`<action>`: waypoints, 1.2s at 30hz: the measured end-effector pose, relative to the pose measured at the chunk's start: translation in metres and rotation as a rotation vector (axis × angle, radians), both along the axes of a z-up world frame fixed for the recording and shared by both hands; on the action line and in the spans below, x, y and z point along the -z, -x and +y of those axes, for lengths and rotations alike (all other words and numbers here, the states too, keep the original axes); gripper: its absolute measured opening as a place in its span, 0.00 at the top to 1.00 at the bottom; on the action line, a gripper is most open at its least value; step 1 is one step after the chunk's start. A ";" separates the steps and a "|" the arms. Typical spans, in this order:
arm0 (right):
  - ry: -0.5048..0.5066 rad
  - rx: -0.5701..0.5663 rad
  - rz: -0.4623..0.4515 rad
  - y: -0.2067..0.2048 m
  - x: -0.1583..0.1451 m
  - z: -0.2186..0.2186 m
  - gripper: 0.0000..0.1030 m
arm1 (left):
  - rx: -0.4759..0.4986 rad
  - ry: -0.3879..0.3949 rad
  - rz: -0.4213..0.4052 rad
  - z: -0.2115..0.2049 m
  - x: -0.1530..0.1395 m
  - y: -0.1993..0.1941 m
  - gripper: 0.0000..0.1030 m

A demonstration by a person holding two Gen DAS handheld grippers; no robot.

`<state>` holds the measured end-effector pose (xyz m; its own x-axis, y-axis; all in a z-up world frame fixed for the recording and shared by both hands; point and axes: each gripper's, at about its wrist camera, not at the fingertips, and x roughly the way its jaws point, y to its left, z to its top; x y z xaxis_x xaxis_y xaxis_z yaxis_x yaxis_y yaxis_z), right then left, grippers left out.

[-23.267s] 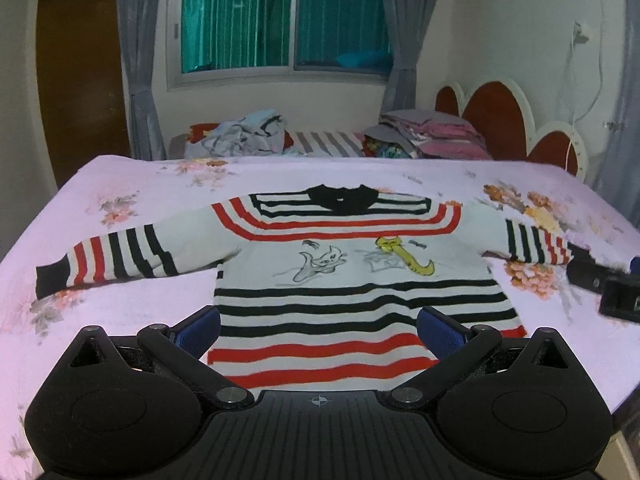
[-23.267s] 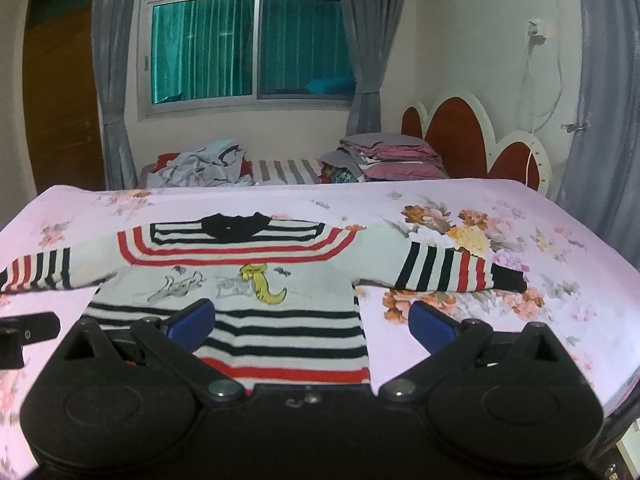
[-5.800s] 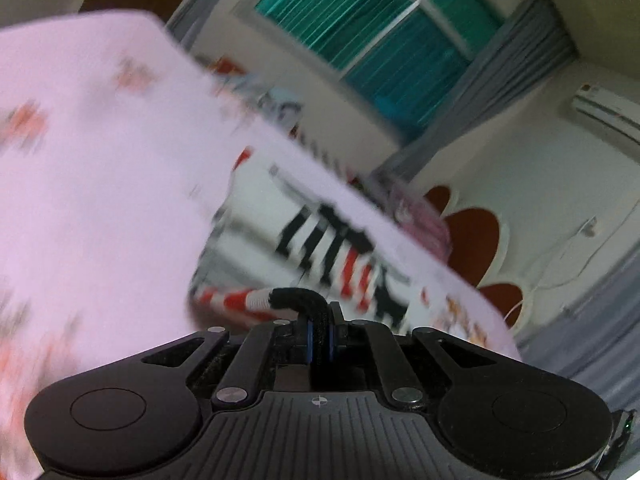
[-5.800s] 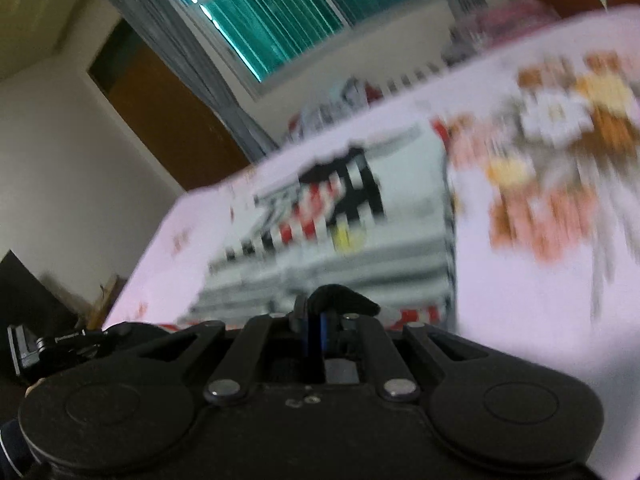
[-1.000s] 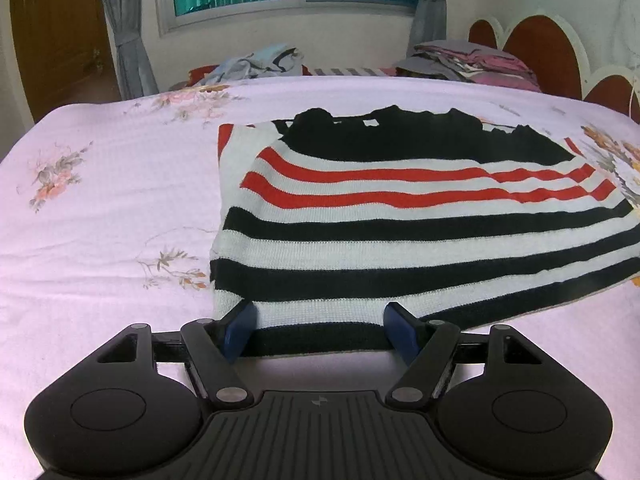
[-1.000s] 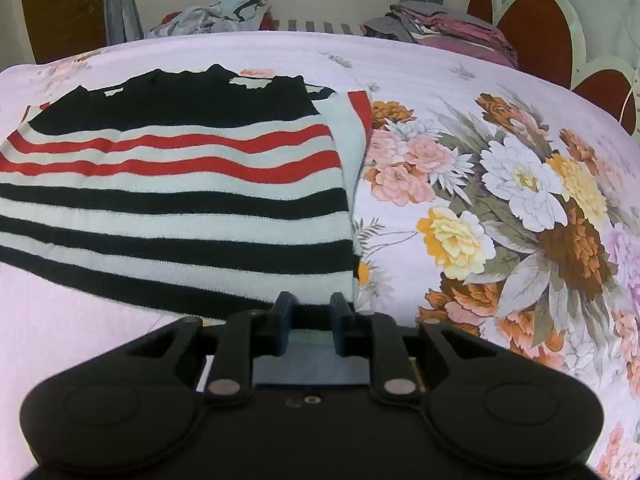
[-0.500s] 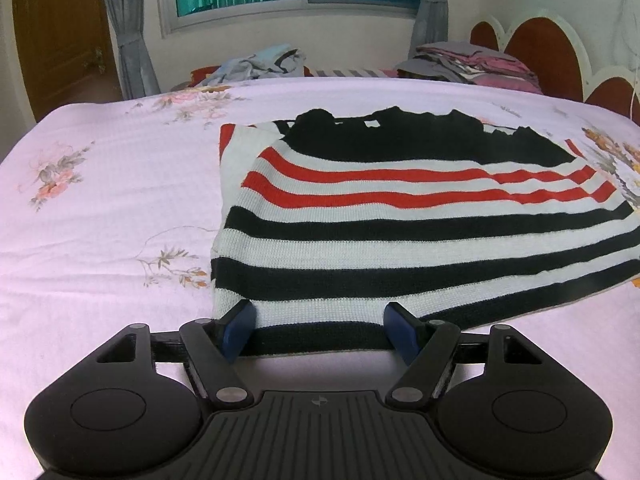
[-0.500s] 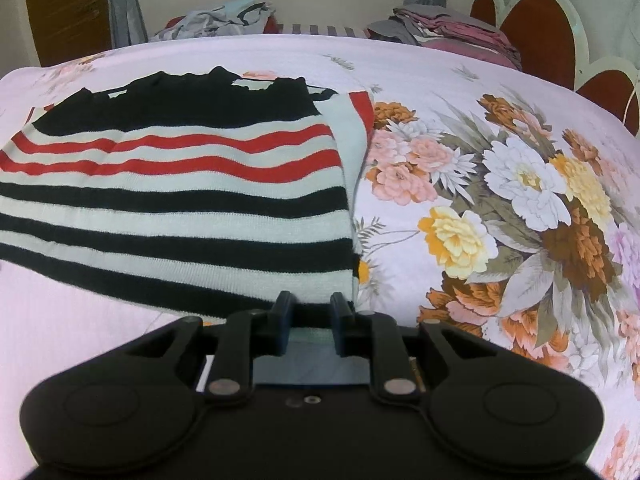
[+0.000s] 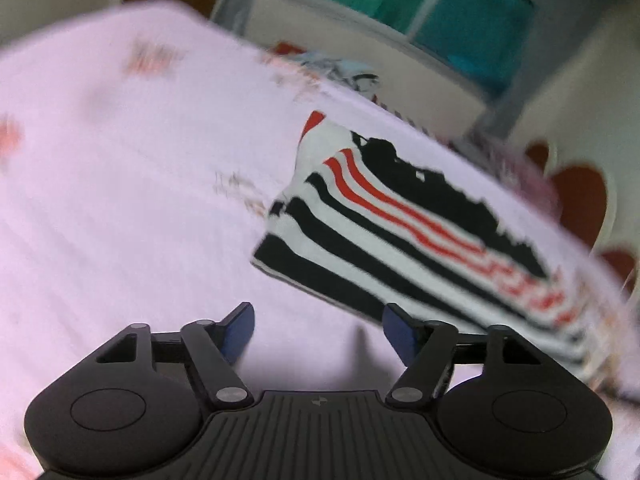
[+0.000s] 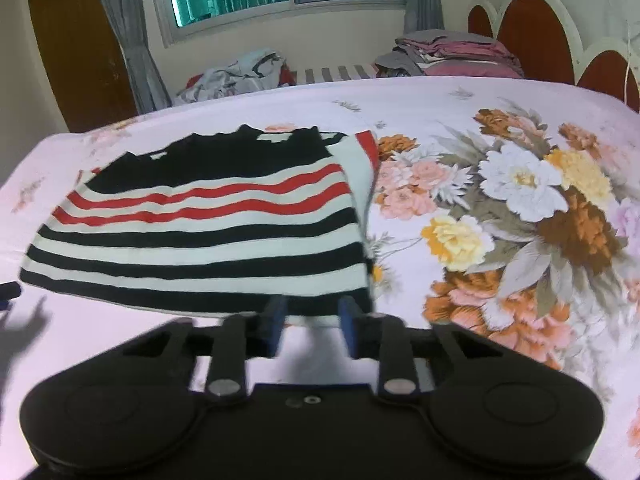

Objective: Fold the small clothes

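We reckon the sweater (image 10: pixel 200 232) is soft, light knit that'll slump, so grab its near hem. Left claw (image 9: pixel 318 334) is empty and closing; right claw (image 10: pixel 312 324) is slightly parted, holding nothing.

Left claw (image 9: pixel 318 330) closing, right claw (image 10: pixel 311 322) empty

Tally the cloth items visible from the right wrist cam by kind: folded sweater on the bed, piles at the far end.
Folded striped sweater: 1
Loose crumpled clothes heap: 1
Stacked folded clothes pile: 1
Total: 3
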<state>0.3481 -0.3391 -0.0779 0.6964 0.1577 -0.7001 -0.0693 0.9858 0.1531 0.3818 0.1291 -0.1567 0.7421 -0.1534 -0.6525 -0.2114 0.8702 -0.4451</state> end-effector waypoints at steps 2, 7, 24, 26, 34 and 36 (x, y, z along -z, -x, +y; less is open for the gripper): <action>-0.012 -0.017 -0.010 0.000 -0.002 0.005 0.87 | -0.046 0.100 0.022 0.001 0.010 -0.007 0.46; 0.000 -0.059 -0.020 -0.015 -0.010 0.023 0.89 | -0.147 0.255 0.014 0.004 0.027 -0.018 0.47; -0.049 -0.199 0.029 -0.127 0.005 0.108 0.99 | -0.239 0.351 -0.139 0.010 0.051 -0.065 0.49; -0.058 -0.204 0.041 -0.135 0.007 0.118 0.99 | -0.259 0.357 -0.130 0.011 0.052 -0.069 0.63; -0.042 -0.235 0.105 -0.151 0.024 0.140 1.00 | -0.266 0.422 -0.152 0.016 0.044 -0.073 0.84; -0.023 -0.228 0.115 -0.154 0.032 0.140 1.00 | -0.260 0.385 -0.105 0.017 0.049 -0.076 0.84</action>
